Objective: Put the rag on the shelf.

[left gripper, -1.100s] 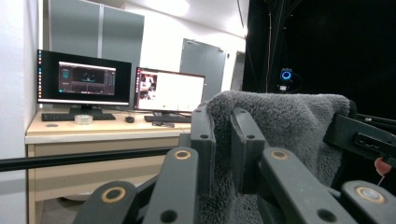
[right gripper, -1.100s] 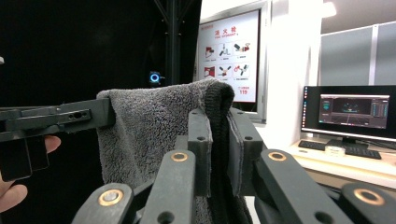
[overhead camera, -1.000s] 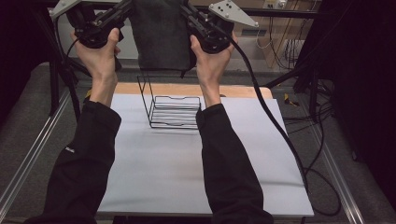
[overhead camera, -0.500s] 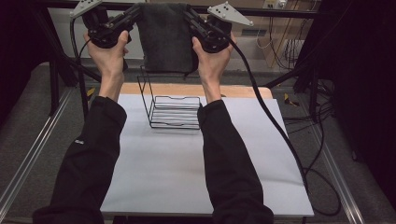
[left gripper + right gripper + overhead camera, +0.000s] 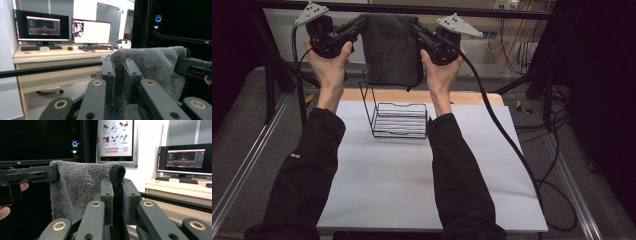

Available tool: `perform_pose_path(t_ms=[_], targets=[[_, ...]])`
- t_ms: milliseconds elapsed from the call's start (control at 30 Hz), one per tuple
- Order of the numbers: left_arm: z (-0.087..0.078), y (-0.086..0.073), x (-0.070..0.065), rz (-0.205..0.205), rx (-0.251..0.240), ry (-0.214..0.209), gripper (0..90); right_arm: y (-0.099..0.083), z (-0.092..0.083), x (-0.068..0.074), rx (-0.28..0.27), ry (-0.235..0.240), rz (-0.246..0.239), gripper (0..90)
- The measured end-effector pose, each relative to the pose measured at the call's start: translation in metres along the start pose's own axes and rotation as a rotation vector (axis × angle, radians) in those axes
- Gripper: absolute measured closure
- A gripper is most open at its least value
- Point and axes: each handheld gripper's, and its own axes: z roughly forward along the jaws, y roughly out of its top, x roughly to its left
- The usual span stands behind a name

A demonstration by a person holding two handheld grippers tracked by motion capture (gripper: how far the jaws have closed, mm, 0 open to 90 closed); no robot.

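From above, both grippers (image 5: 362,26) (image 5: 414,29) pinch the towel (image 5: 392,50) over a wire rack (image 5: 399,120).

At the centre of the frame we see a flat white-topped table (image 5: 412,190) with a wooden far edge, and an empty black wire rack (image 5: 399,119) stands directly on it, toward the upper middle.
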Motion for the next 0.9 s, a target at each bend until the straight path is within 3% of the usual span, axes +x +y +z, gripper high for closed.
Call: perform_pose_path(t_ms=[100, 900], targets=[[-0.002, -0.008, 0.001, -0.007, 0.010, -0.005, 81.0, -0.004, -0.001, 0.001, 0.020, -0.001, -0.013, 81.5], [-0.027, -0.047, 0.001, 0.014, 0.068, -0.052, 81.0, -0.040, -0.015, 0.007, 0.103, 0.051, 0.021, 81.5]])
